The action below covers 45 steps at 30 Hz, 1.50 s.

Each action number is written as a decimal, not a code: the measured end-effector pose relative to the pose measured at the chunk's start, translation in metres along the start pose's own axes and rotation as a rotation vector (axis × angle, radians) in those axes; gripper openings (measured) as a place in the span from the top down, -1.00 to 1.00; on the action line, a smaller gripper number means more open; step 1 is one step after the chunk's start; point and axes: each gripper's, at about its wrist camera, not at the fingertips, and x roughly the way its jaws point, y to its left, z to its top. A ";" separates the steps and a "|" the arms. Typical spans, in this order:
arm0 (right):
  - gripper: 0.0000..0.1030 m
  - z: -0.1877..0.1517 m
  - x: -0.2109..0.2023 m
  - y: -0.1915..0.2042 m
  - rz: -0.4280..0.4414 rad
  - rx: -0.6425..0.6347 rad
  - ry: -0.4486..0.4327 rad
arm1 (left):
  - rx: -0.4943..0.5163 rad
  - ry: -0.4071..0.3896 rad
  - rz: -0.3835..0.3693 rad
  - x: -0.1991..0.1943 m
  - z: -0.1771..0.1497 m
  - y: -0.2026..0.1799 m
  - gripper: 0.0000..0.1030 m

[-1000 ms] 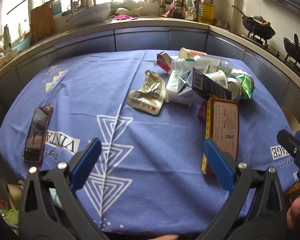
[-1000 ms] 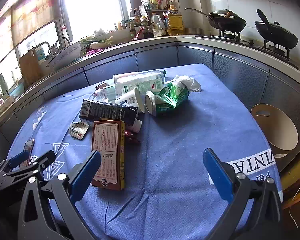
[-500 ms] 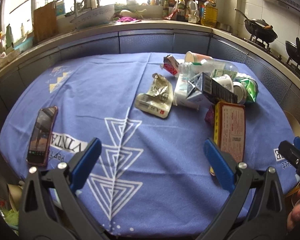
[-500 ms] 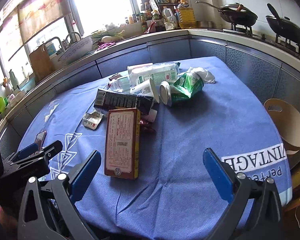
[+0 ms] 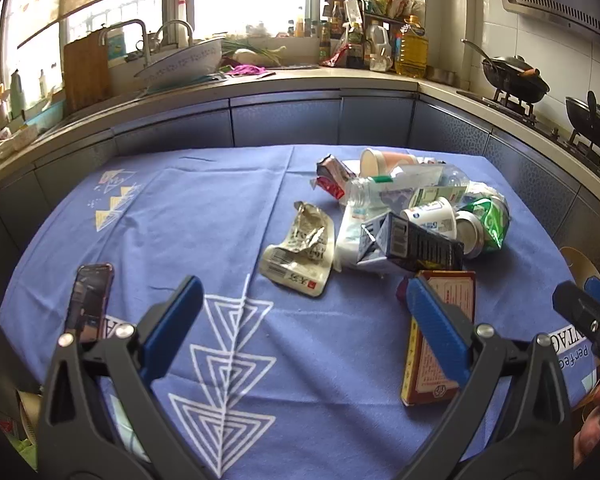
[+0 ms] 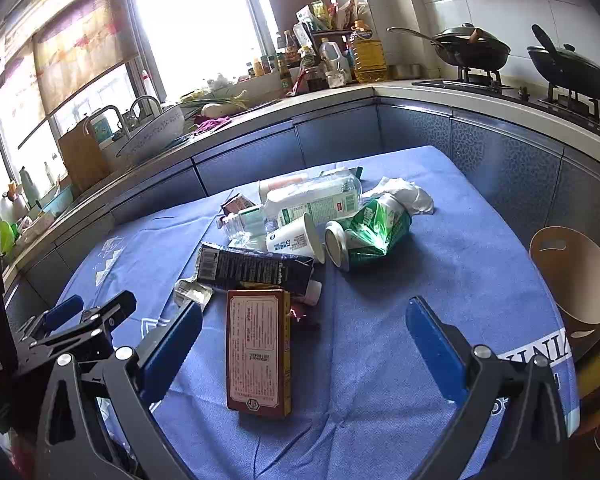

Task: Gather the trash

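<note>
On the worktop's blue cloth [image 6: 440, 264], printed "VINTAGE", the trash [image 6: 300, 232] lies heaped mid-table: red box [image 6: 259, 354], black carton [image 6: 256, 268], crushed green can [image 6: 370, 236]. Both grippers' fingers, left [image 5: 300, 312] and right [image 6: 304, 336], gape wide, holding nothing.

The cloth-covered table [image 5: 204, 208] was blue, printed with white nested triangles and a few yellow ones. A flat rectangular carton [image 6: 259, 354] was dark red with a cream label (fine print, unreadable). A crushed can [image 6: 370, 234] showed green and silver; a long box [image 6: 256, 270] was black.
</note>
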 end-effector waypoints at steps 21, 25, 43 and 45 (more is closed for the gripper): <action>-0.94 -0.003 0.004 -0.002 0.003 0.009 -0.004 | 0.022 0.006 0.009 0.007 -0.008 -0.003 -0.91; -0.94 -0.005 0.004 -0.003 0.003 0.012 -0.003 | 0.023 0.011 0.005 0.007 -0.010 -0.003 -0.91; -0.94 -0.009 0.004 -0.013 0.005 0.041 -0.001 | 0.031 0.016 -0.004 0.007 -0.012 -0.008 -0.91; -0.94 -0.010 0.004 -0.015 0.003 0.044 0.000 | 0.030 0.018 -0.003 0.008 -0.013 -0.008 -0.91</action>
